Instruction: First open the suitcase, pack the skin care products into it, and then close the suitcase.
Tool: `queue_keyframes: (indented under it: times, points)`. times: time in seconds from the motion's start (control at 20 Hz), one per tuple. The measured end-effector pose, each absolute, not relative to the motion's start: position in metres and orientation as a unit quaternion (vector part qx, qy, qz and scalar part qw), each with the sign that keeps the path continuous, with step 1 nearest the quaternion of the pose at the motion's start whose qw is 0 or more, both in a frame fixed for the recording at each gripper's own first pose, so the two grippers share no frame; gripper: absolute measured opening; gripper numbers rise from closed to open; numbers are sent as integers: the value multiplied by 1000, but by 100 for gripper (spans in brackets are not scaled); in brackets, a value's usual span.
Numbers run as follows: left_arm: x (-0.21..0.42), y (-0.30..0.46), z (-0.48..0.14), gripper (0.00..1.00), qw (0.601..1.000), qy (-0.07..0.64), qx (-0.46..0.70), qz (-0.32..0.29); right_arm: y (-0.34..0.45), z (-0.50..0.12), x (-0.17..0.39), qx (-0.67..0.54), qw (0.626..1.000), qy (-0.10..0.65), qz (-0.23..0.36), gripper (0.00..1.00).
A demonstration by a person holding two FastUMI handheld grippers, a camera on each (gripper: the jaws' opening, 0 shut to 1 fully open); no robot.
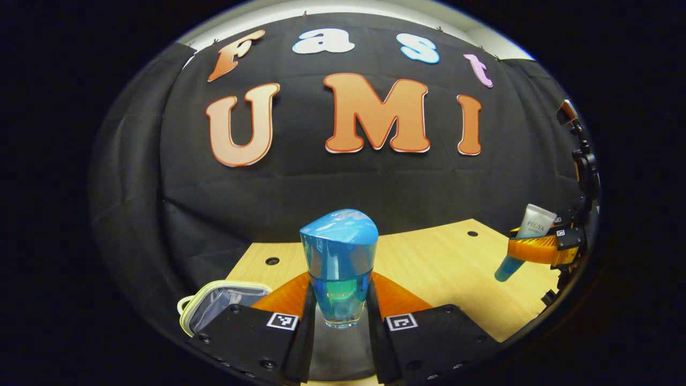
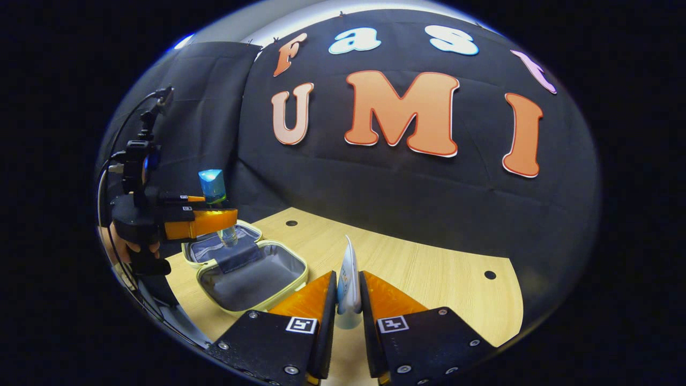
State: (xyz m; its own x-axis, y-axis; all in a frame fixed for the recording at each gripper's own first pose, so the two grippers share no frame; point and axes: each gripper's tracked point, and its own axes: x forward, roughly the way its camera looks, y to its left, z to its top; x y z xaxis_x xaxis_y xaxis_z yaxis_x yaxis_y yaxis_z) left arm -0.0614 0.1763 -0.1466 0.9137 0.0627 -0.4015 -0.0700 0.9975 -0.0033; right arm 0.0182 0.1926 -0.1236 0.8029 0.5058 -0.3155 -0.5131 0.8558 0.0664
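Note:
In the left gripper view my left gripper [image 1: 340, 305] is shut on a clear bottle with blue liquid and a blue cap [image 1: 338, 257], held upright above the table. The right gripper view shows that same bottle [image 2: 213, 187] hanging over the open suitcase [image 2: 252, 276], a small cream case with grey lining lying flat. My right gripper [image 2: 347, 300] is shut on a white tube [image 2: 348, 279], seen edge-on, above the table to the right of the case. In the left gripper view the tube [image 1: 528, 236] hangs cap down in the right gripper [image 1: 536, 251] at far right.
A light wooden table [image 2: 429, 279] with small round holes carries the case. One corner of the open case [image 1: 220, 305] shows at lower left in the left gripper view. A hand [image 2: 126, 246] holds the left gripper at the table's left edge.

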Motion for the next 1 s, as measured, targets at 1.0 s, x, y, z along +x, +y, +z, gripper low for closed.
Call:
queue_keyframes:
  times: [1.0]
  points:
    - [-95, 238, -330, 46, 895, 441, -52, -42, 313, -132, -5, 55, 932, 221, 283, 27]
